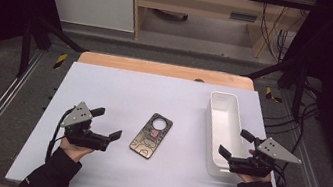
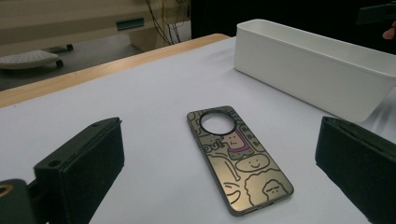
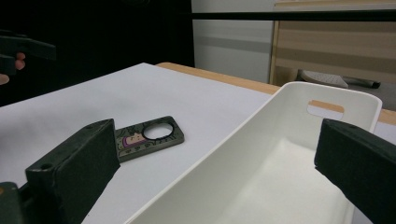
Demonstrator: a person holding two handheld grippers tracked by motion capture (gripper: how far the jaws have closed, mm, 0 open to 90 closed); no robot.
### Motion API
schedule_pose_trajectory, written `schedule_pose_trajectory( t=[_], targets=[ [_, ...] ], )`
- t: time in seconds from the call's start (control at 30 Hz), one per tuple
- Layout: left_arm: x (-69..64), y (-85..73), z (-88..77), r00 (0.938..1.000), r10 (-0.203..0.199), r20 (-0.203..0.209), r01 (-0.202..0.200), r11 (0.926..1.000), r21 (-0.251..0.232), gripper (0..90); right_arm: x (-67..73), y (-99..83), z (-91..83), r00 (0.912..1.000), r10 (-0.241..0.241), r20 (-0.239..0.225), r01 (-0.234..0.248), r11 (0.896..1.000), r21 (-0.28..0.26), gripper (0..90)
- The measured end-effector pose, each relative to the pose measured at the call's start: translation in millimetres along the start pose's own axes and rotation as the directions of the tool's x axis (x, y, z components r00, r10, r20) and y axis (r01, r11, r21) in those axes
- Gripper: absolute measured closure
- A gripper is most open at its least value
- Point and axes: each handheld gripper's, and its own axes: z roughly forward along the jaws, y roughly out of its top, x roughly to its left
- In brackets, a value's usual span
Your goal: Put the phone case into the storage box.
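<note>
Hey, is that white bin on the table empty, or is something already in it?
Empty: the white bin shows a bare inside; the phone case lies flat on the table beside it.

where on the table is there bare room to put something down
The table is bare behind the phone case, left of the white bin, and along the near edge between the hands. It is tighter between the left claw and the case.

phone case (image 1: 150,135): 1, mid-frame | white bin (image 1: 222,113): 1, right of centre | grippers: 2, lower left (image 1: 109,123) and lower right (image 1: 236,144)
</note>
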Motion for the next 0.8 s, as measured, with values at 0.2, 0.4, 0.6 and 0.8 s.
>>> schedule_pose_trajectory(
  t=[0.2,0.4,0.6,0.8],
  targets=[
    [-6.8,8.7,10.5,1.0,0.004,0.007,-0.004,0.9998,0.018,0.5,0.2,-0.3,0.5,1.0,-0.001,-0.002,0.001,1.0,0.004,0.1],
    [-14.0,15.9,24.7,0.9998,0.018,0.012,-0.018,0.9986,0.05,0.4,0.1,-0.4,0.8,1.0,0.001,-0.006,-0.001,1.0,0.008,0.1],
    [-22.7,20.7,46.6,0.9994,0.029,0.018,-0.031,0.9941,0.104,0.0,-0.1,-0.1,0.2,1.0,0.005,-0.005,-0.005,1.0,0.007,0.1],
    [-27.4,22.1,68.5,0.9996,0.022,0.016,-0.025,0.9877,0.154,0.0,-0.2,0.2,-0.2,1.0,0.005,-0.006,-0.005,1.0,0.006,0.1]
  ],
)
